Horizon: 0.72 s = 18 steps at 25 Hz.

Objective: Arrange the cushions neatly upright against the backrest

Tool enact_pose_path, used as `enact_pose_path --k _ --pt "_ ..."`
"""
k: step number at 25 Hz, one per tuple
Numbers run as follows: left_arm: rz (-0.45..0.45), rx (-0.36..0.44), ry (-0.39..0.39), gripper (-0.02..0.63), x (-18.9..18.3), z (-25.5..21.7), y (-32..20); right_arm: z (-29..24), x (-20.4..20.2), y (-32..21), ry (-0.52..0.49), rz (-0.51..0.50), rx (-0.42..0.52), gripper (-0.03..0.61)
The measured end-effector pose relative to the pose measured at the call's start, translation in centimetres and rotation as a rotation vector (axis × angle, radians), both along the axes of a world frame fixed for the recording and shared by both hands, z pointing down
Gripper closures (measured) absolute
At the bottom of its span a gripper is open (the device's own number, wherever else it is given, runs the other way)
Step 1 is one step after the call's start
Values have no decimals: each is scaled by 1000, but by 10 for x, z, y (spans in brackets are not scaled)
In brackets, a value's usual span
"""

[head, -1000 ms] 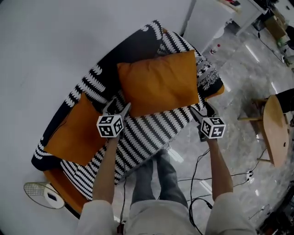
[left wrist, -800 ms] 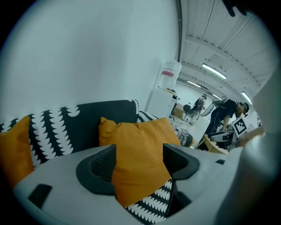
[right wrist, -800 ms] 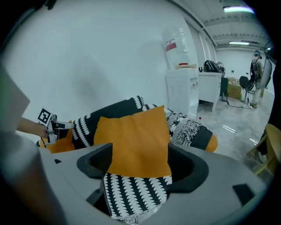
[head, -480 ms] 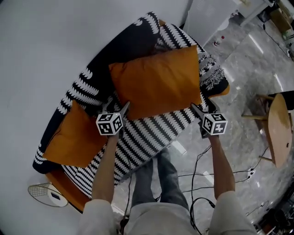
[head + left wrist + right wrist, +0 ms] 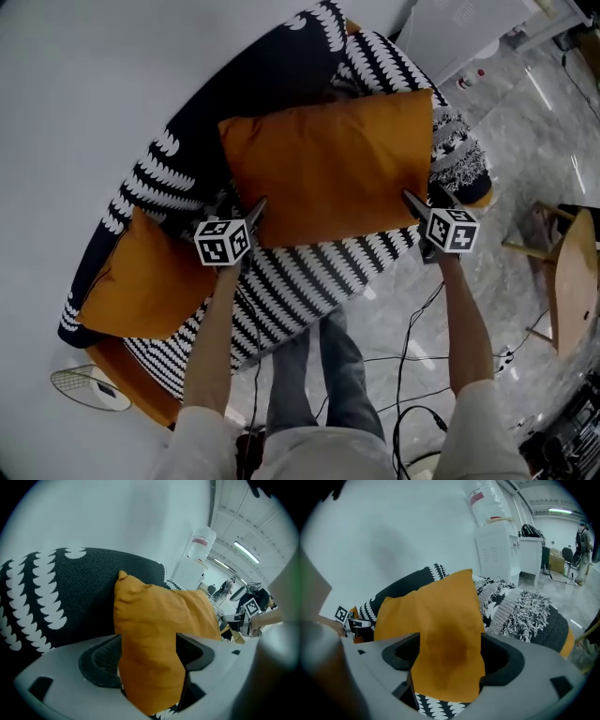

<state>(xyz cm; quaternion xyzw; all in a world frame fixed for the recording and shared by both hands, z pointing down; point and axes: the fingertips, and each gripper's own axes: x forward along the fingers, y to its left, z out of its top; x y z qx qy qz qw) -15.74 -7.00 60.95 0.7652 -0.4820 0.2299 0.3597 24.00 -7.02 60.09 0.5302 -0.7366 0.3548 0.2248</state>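
Head view: left gripper (image 5: 241, 204), right gripper (image 5: 422, 199) jaws clamp cushion (image 5: 328, 164) (over patterned sofa (image 5: 291, 274)); grey floor (image 5: 511, 178).

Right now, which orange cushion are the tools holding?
The middle cushion: the left tool, jaws just easing open, and right tool grip its corners; the other cushion lies untouched leftward.

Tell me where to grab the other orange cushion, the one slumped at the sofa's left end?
Probably by its two near corners, one on each side, coming from the front. The other cushion lies slumped on the sofa with its near edge free and facing the person. Soft corners pinch easily, and the big cushion is held by its lower corners the same way.
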Motion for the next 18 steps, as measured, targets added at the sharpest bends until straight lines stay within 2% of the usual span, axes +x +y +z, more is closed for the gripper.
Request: enact_pose_path --k 9,17,18 --pt "-1 -26 -4 258 3 34 -16 50 4 -37 4 -42 -81 187" --pt "-5 -29 -6 259 5 48 -22 61 -1 -43 -8 -75 -76 190" --pt "-6 -33 -8 259 5 49 -22 61 -3 -42 -6 -80 -79 207"
